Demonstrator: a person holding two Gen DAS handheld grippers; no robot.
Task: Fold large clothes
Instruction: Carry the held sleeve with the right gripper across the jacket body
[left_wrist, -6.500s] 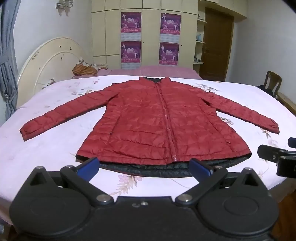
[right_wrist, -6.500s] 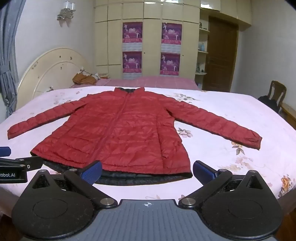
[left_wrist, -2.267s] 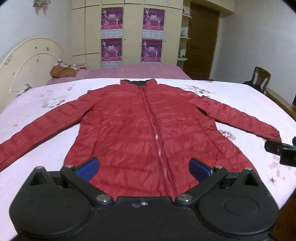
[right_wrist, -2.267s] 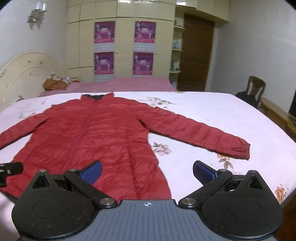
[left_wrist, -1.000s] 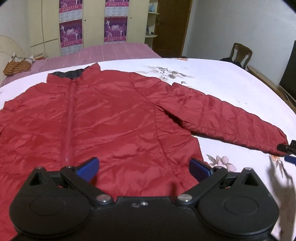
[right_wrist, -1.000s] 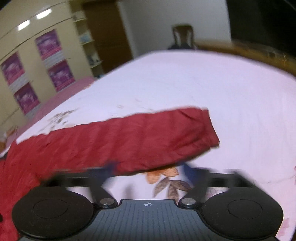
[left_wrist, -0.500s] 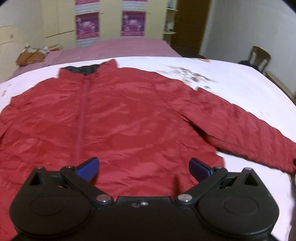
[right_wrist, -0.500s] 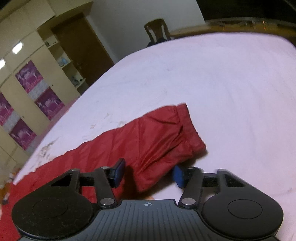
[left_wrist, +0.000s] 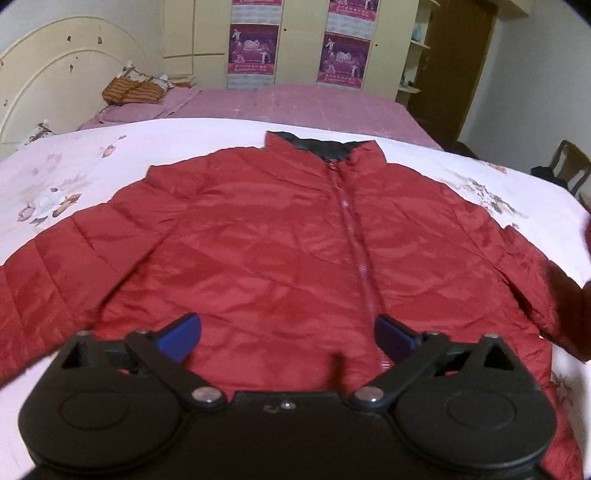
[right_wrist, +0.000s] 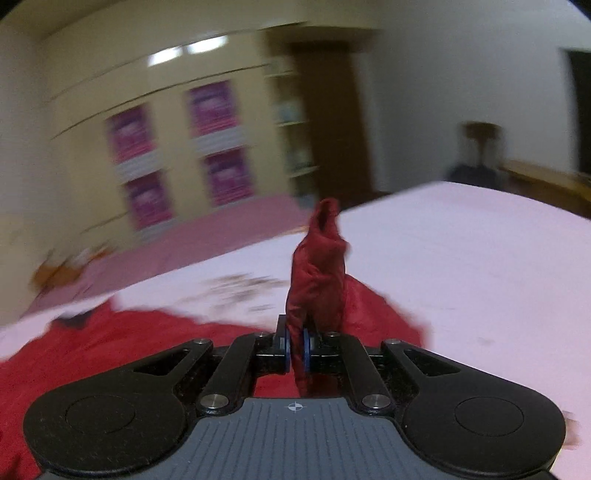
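Observation:
A red quilted jacket lies front up and zipped on the bed, its dark-lined collar at the far side. My left gripper is open and empty, hovering over the jacket's lower front. My right gripper is shut on the cuff of the jacket's right-hand sleeve, which stands up between the pads, lifted off the bed. The rest of the jacket spreads to the left below it. That view is motion-blurred.
The bed has a pale pink floral sheet. A cream headboard and a striped cushion are at the far left. Wardrobes with purple posters line the back wall. A wooden chair stands at the right.
My right gripper has closed on the sleeve cuff and lifted it off the bed, swinging left. My left gripper has turned left, so the jacket's zip now sits right of centre.

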